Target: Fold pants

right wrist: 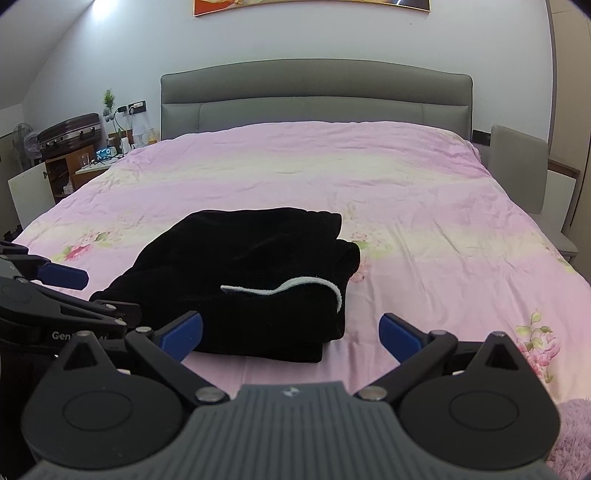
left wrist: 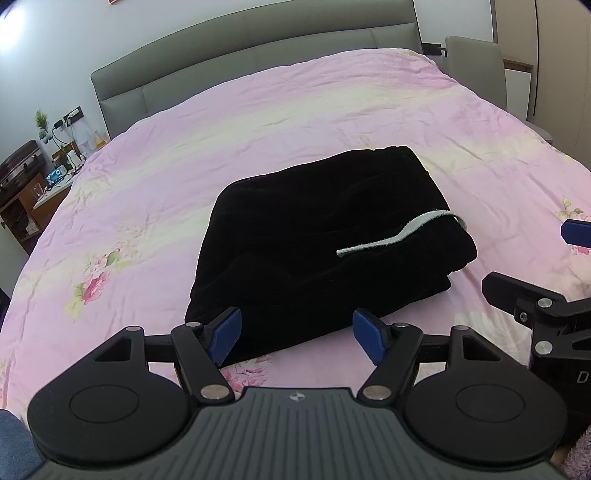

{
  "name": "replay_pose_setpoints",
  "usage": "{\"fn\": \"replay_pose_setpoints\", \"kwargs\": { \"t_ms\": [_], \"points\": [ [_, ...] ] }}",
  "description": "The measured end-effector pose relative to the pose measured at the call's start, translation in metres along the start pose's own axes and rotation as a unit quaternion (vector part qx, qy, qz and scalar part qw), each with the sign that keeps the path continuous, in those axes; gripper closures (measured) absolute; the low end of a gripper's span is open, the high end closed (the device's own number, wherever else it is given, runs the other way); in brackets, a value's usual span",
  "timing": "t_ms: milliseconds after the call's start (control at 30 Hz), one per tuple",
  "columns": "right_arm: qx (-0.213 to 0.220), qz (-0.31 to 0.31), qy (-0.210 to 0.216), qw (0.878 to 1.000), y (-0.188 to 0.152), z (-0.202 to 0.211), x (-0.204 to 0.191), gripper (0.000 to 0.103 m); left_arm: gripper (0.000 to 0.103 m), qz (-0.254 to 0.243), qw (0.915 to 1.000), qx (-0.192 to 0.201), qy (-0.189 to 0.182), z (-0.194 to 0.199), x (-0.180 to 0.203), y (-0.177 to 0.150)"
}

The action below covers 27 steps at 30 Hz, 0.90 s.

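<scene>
- Left wrist view: bed (left wrist: 332,110) covered by a pink floral sheet, creased, with pale yellow bands across it. Grey padded headboard (left wrist: 258,55) against a pale wall.
- Black pants (left wrist: 314,236) lie folded in a compact bundle mid-bed, a white strip (left wrist: 399,236) curving over the top layer.
- Left gripper (left wrist: 297,338) low at the bundle's near edge, blue pads spread wide, holding nothing; the left pad overlaps the cloth edge, contact unclear.
- Far left: cluttered nightstand (left wrist: 33,192) with cables and a small plant (left wrist: 42,123). A grey chair (left wrist: 476,62) at the bed's right.
- Right wrist view: same bed, headboard (right wrist: 314,96) square ahead, framed picture (right wrist: 314,7) above it on the wall.
- Pants (right wrist: 240,273) left of centre, well short of the headboard.
- Right gripper (right wrist: 290,334) wide open, empty, near the bundle's right corner.
- Left gripper (right wrist: 66,277) enters from the left edge.
- Dark suitcase (right wrist: 70,129) on a cabinet, fan (right wrist: 22,144) beside it. A purple fuzzy fabric (right wrist: 572,435) at lower right.
</scene>
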State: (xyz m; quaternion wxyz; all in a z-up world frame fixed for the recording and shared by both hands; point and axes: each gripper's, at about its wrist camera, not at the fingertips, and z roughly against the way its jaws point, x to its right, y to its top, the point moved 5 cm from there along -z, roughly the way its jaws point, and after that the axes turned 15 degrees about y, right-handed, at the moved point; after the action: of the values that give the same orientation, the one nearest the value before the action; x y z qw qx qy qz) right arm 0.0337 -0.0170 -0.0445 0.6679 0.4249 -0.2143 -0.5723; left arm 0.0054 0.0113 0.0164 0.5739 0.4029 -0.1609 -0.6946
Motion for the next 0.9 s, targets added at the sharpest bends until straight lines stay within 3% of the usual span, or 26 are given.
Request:
{"fn": "replay_pose_setpoints", "kwargs": {
  "t_ms": [900],
  "points": [
    [-0.006,0.004,-0.002,1.000,-0.0015,0.0012,-0.0014,0.005,0.022,0.007,1.0000,-0.002,0.002,0.0044,0.0021,0.0001]
  ]
}}
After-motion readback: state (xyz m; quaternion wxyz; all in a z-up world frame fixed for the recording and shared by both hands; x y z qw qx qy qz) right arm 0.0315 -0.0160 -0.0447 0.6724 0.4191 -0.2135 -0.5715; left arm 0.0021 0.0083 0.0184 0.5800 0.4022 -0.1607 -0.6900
